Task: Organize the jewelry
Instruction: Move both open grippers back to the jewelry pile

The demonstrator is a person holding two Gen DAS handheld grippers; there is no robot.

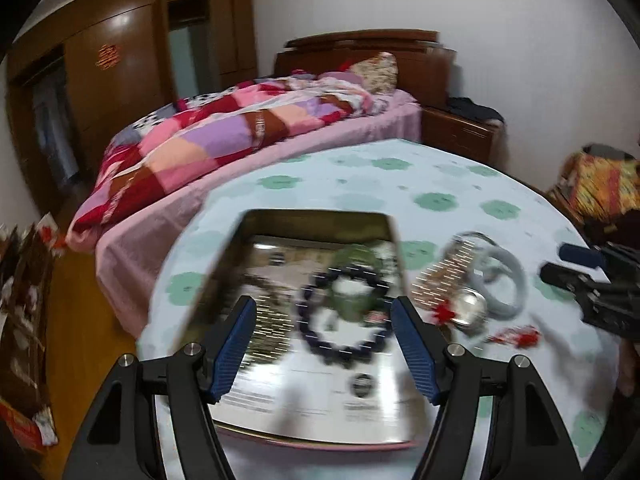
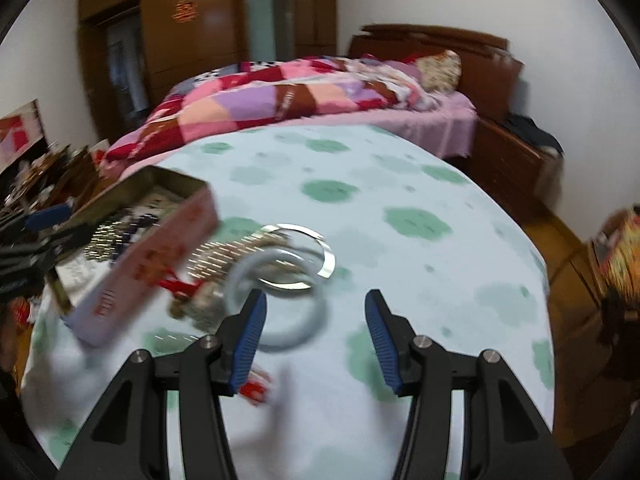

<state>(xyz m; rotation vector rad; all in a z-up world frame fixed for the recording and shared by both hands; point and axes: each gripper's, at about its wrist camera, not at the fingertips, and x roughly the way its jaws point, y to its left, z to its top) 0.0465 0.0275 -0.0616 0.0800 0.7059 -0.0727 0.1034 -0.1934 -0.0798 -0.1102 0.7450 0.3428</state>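
Tin (image 1: pixel 256 220) holding bead bracelet (image 1: pixel 344 316), left claw (image 1: pixel 324 344) spread empty, right claw (image 2: pixel 316 336) spread empty

A bedroom in a home: a bed (image 1: pixel 248 136) with a wooden headboard (image 2: pixel 436 46), patchwork quilt (image 2: pixel 256 100) and floral pillow (image 1: pixel 376 70) stands against a white wall, beside a dark wooden wardrobe (image 1: pixel 120 64), a nightstand (image 1: pixel 460 134) and a table under a green-flowered cloth (image 2: pixel 400 200).

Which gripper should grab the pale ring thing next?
Probably the right gripper: it is open, with the pale bangle just past its left fingertip. The left gripper hovers open over the tin.
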